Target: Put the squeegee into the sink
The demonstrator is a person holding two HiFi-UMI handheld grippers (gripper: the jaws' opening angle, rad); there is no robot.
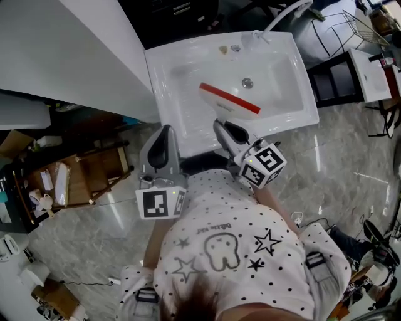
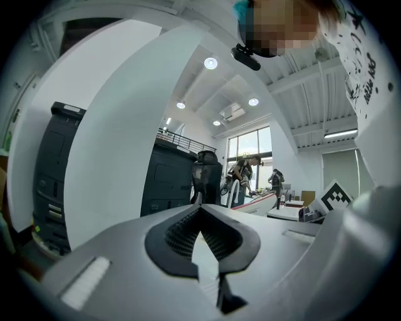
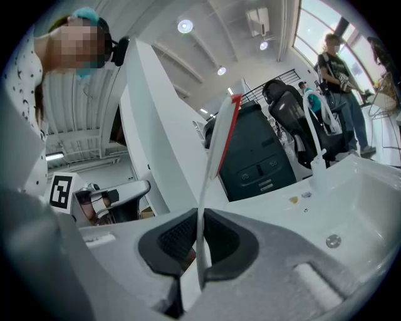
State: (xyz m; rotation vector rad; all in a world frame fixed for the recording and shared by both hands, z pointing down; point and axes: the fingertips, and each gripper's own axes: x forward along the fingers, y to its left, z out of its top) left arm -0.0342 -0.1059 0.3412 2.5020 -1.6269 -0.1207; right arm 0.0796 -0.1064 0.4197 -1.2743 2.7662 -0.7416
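Note:
The squeegee [image 1: 229, 99], white with a red blade edge, hangs over the basin of the white sink [image 1: 182, 69], near the drain [image 1: 247, 82]. My right gripper [image 1: 227, 128] is shut on its thin white handle above the sink's front rim. In the right gripper view the squeegee [image 3: 219, 144] rises from between the jaws of the right gripper [image 3: 200, 213], with the sink [image 3: 369, 207] to the right. My left gripper [image 1: 165, 135] hovers by the sink's front left corner. In its own view the left gripper [image 2: 200, 208] is shut with nothing in it.
A white faucet [image 1: 282, 15] stands at the sink's back edge. A large white panel [image 1: 75, 50] runs along the sink's left. A wooden shelf cart [image 1: 81, 178] sits on the marble floor at left, a wire rack [image 1: 351, 28] at top right. People stand far off [image 2: 241, 178].

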